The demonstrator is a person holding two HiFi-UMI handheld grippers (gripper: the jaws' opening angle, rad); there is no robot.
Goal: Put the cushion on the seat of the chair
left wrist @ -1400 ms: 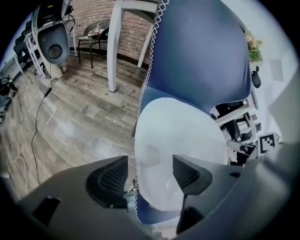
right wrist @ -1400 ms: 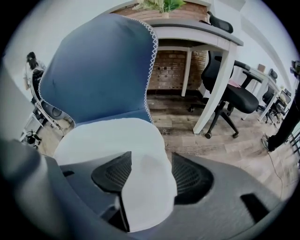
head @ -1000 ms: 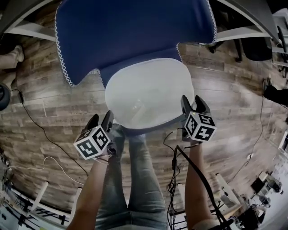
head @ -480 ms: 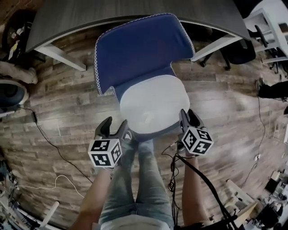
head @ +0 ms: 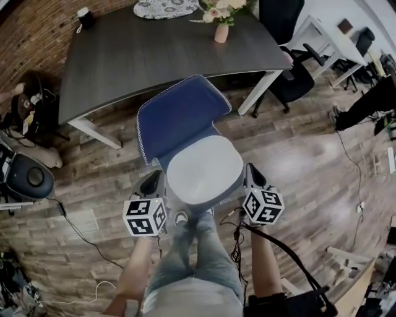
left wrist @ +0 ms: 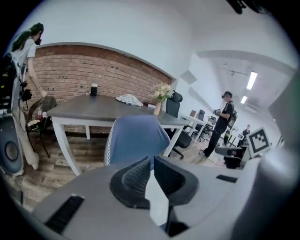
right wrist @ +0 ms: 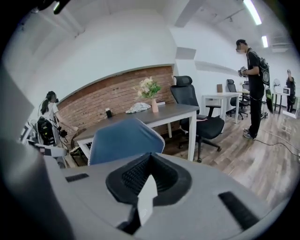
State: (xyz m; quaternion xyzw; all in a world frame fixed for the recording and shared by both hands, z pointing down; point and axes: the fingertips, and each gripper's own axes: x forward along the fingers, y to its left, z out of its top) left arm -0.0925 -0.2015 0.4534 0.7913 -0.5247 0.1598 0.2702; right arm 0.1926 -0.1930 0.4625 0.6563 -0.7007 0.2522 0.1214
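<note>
Left gripper (head: pixel 153 181), jaws just drawn together with none of the cushion between them; cushion (head: pixel 204 168), near-round with no clear long axis, is laid flat on the chair (head: pixel 179 114) seat, flanked by both grippers, equally near each; right gripper (head: pixel 250 172), likewise just closed, nothing gripped.

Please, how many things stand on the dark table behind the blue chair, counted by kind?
Dark cup: 1
Patterned cloth: 1
Vase of flowers: 1
Total: 3
</note>
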